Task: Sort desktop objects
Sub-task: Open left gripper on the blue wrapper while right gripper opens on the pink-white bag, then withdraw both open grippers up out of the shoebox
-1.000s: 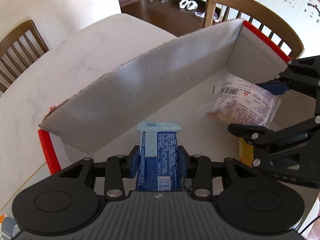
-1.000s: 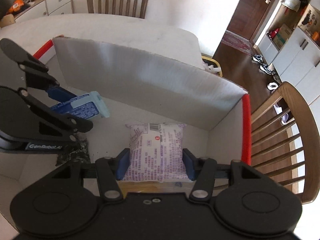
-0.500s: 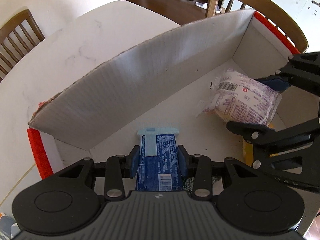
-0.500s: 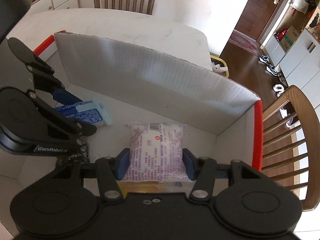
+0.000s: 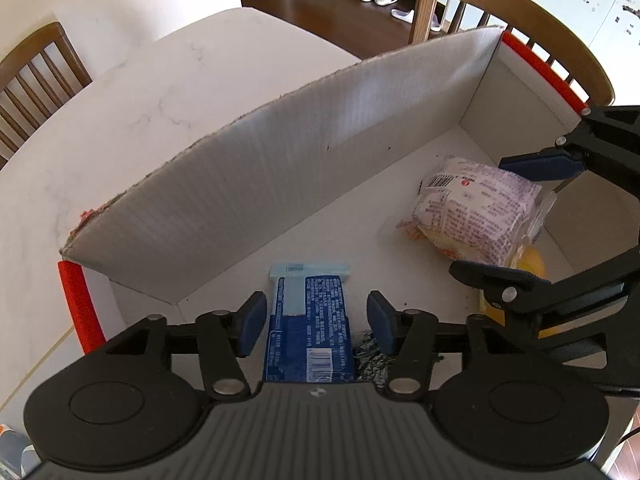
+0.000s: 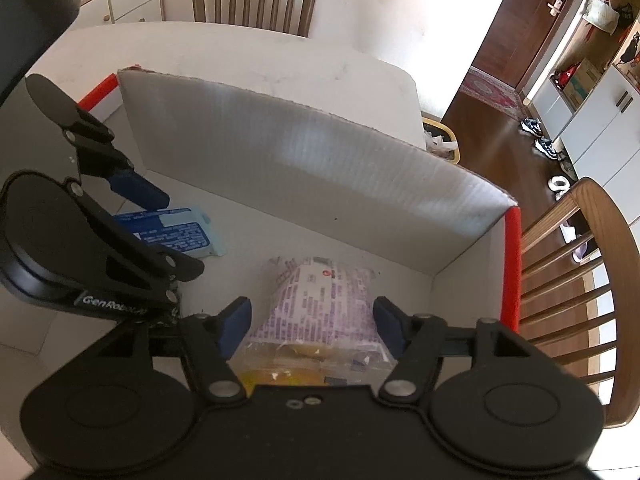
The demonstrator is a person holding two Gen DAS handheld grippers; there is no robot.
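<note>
My left gripper point(image 5: 316, 320): jaws just been opening, pads now clear of the blue packet point(image 5: 308, 332), which was pinched before & is lying flat on the box point(image 5: 280, 168) floor btwn them. My right gripper point(image 6: 312, 320): jaws also widening, letting go of the purple-print bag point(image 6: 320, 300), now resting in the box's right end.

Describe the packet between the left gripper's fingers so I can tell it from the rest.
Look inside the white cardboard box with red edges on the table. On its floor, between the just-opened jaws of the left gripper, lies a flat blue packet. Unlike the puffy white, purple-printed bag nearby, it is dark blue with a pale-blue end.
</note>
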